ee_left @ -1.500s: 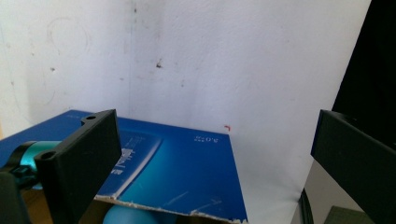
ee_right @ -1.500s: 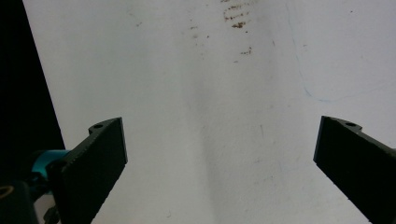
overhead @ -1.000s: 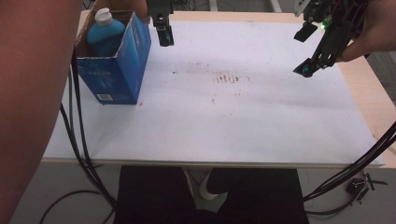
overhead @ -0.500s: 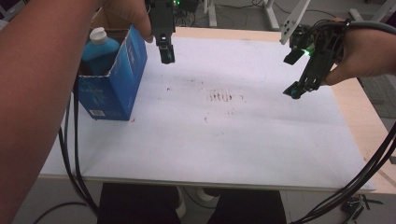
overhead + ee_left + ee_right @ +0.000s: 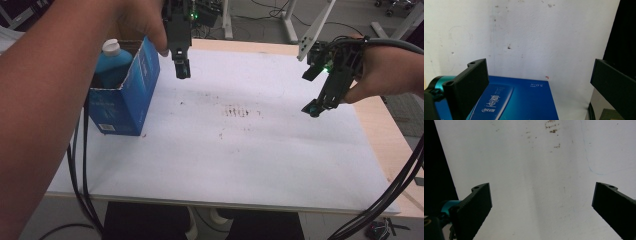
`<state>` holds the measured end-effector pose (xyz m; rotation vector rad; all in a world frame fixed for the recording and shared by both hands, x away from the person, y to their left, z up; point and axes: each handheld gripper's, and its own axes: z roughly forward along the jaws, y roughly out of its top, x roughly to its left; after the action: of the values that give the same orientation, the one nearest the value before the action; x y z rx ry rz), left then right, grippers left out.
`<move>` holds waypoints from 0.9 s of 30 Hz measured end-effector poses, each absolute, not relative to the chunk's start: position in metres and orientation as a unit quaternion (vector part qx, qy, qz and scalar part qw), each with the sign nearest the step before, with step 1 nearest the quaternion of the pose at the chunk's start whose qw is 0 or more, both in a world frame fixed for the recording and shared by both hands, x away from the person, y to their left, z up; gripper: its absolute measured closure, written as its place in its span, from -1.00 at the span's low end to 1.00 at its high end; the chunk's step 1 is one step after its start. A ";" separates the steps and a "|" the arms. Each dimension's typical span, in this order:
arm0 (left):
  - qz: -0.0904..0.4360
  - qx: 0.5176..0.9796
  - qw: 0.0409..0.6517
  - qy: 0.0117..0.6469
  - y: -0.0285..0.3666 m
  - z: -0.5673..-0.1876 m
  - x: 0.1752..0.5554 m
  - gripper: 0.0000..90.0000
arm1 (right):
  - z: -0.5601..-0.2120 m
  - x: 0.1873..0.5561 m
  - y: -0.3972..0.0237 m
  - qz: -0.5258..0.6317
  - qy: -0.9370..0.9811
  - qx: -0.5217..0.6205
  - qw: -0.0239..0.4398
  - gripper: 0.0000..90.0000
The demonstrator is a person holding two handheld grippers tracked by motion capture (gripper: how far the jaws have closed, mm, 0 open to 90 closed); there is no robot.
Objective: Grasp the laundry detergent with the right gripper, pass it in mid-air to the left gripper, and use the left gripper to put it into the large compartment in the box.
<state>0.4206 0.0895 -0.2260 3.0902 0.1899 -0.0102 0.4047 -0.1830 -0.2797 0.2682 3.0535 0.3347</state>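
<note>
Your left gripper point(image 5: 182, 70) hangs above the far left part of the table point(image 5: 250, 165), just to the right of the blue box point(image 5: 127, 95), jaws pointing down. In the left gripper view its two black jaws stand wide apart, one at each side of the picture, with only the box's printed blue face point(image 5: 516, 102) and the white table surface point(image 5: 544, 37) between them; nothing is clamped, and the fingers point(image 5: 471, 85) touch nothing you could call a hold. Whether the near jaw brushes the box edge cannot be told from that view. The box stands upright near the table's left edge, top open, with a blue bottle point(image 5: 112, 62) with a white cap standing inside it, cap poking above the rim. Your left hand point(image 5: 142, 22) grips the tool from above, close over the box's far corner. Your right gripper point(image 5: 314, 107) is held over the right side of the table, well apart from the box, tilted downward and toward the middle, a green light glowing on its body. In the right gripper view its jaws are likewise spread wide, fingers point(image 5: 476, 207) empty, with bare white tabletop point(image 5: 536, 195) between them and a patch of brown smudges point(image 5: 552, 127) farther off. The same smudges point(image 5: 242, 111) sit near the middle of the table in the high view, between the two tools. Black cables point(image 5: 80, 165) trail down off the table's left edge.
</note>
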 end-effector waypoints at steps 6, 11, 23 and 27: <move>-0.005 0.998 0.022 0.061 0.089 -0.227 0.422 -0.96 | -0.281 0.406 -0.183 0.104 0.990 0.089 0.025 -0.96; -0.009 0.998 0.022 0.061 0.089 -0.228 0.423 -0.96 | -0.279 0.408 -0.183 0.101 0.990 0.090 0.028 -0.96; -0.016 0.998 0.014 0.066 0.089 -0.230 0.423 -0.96 | -0.271 0.412 -0.184 0.080 0.993 0.086 0.032 -0.96; -0.018 0.997 0.016 0.068 0.090 -0.230 0.422 -0.96 | -0.268 0.413 -0.183 0.062 0.994 0.083 0.034 -0.96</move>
<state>0.4221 0.0902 -0.2301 3.1027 0.2106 -0.0551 0.4132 -0.1827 -0.2682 0.2543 3.0562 0.1914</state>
